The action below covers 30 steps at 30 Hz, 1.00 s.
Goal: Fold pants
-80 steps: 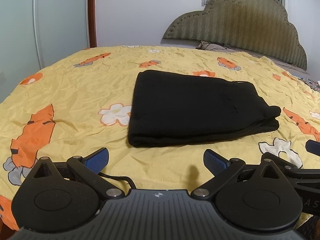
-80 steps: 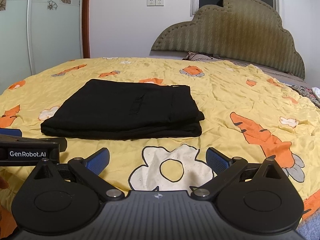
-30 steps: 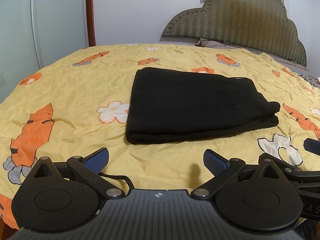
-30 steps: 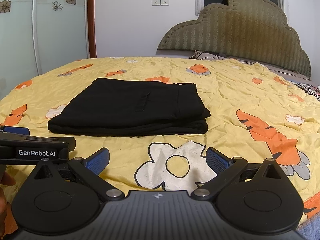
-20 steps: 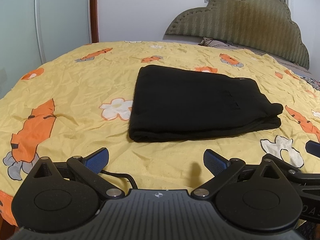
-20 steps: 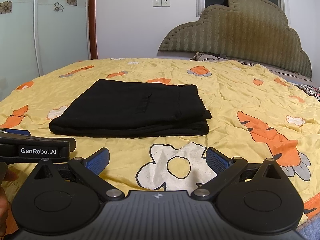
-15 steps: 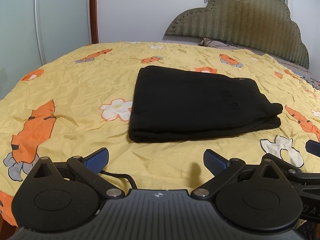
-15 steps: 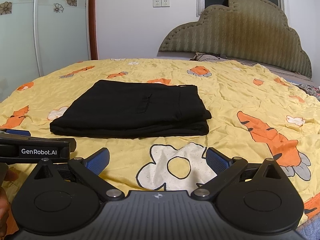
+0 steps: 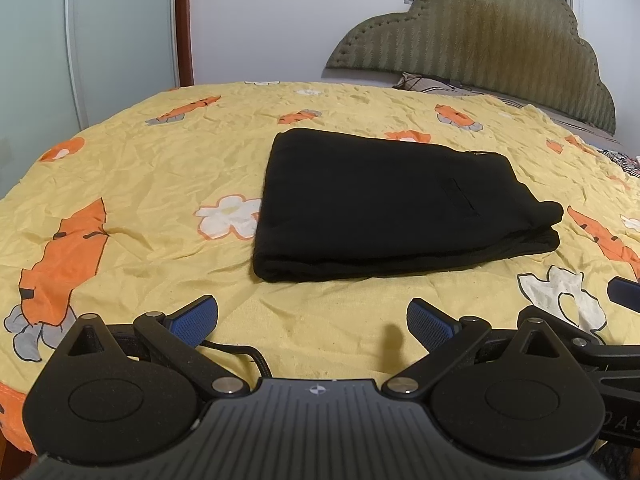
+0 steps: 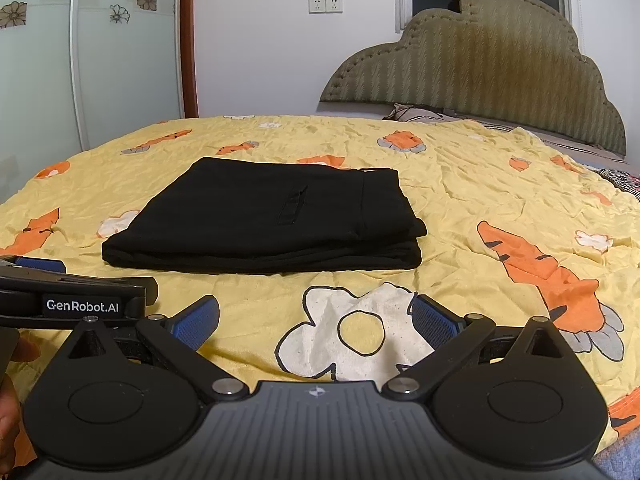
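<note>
**Hovering over folded pants, both grippers spread**

Looking down my left gripper (image 9: 312,318) now: its blue pads (image 9: 192,322) stand wide apart with nothing between them, released, low over the near edge of the bed (image 9: 120,184). Right in front sit the black pants (image 9: 384,208), folded into a flat, stacked rectangle on the yellow bedspread with the orange carrot print. They lie toward the middle of the bed, clear of my pads, not touching them. I can see the layers stacked at the pants' right end, and a pocket slit on the top face.

Over to my right gripper (image 10: 316,316): same story, pads (image 10: 436,322) spread open, grasping nothing, hanging above a big white flower print (image 10: 356,332) at the near edge of the bed (image 10: 500,184). From here the pants (image 10: 264,216) sit ahead and to the left, folded edge facing me, well apart from the fingers.

At the left border of this view I catch my other gripper (image 10: 76,300), side on, with white lettering reading GenRobot.AI. Both tools are side by side at the near edge.

Beyond the bed, a padded scalloped headboard (image 10: 480,64) stands at the far right corner, a white wall with a double socket (image 10: 325,5) behind it, and a frosted sliding door (image 10: 80,60) with flower decals on the left.
</note>
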Each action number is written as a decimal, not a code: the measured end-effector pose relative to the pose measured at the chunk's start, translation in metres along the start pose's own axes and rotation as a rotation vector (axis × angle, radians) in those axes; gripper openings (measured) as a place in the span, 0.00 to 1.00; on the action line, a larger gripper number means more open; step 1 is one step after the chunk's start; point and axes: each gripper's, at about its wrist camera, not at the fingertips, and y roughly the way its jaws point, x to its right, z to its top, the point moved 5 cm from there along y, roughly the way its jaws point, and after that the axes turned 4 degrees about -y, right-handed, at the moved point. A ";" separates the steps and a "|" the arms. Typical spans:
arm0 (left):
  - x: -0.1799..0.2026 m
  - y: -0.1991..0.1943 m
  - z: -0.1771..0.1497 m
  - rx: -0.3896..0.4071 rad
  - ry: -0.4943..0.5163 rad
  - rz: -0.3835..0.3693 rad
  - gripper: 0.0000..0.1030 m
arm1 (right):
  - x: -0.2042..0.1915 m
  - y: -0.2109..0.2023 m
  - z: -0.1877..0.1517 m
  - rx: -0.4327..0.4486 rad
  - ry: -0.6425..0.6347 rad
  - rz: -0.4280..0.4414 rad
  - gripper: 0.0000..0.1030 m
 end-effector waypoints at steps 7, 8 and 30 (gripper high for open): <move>-0.001 0.000 0.000 -0.002 -0.002 0.003 0.99 | 0.000 0.000 0.000 0.000 0.001 0.001 1.00; -0.001 0.000 0.000 -0.002 -0.004 0.004 0.99 | 0.000 0.000 0.000 0.000 0.000 0.001 1.00; -0.002 0.000 0.000 0.000 -0.008 0.006 0.99 | 0.000 0.000 0.000 0.003 0.005 0.001 1.00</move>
